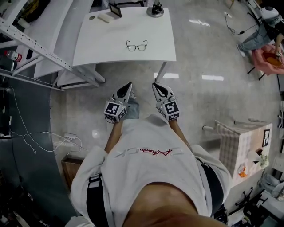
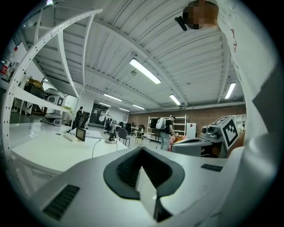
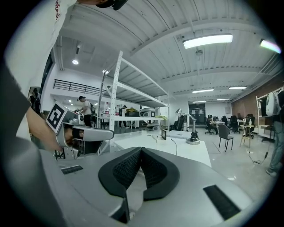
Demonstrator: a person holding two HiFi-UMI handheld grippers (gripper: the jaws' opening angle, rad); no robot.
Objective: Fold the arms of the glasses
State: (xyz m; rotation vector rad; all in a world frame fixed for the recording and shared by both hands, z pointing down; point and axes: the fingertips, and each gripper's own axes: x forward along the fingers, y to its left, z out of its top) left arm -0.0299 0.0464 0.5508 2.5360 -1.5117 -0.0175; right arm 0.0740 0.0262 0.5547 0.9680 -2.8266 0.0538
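the glasses (image 1: 136, 45) lie on the white table (image 1: 102, 48), a little right of its middle and closer to its near edge than its far one, with bare tabletop all round them. they are too small in the head view to tell how their arms lie.

both grippers are held close to the person's chest, well apart from the table and over the grey floor (image 1: 199, 102), tips pointing toward the table's near edge. the left gripper (image 1: 128, 85) and the right gripper (image 1: 155, 85) sit side by side, near each other but not touching.

in the left gripper view its jaws are pressed together with nothing between them (image 2: 141, 153). the right gripper view shows the same: jaws together, nothing held (image 3: 141, 153).

at the table's far edge stand a small dark screen (image 1: 116, 9) and a round stand (image 1: 155, 9). far off to the right another person (image 1: 262, 35) bends over something pink.
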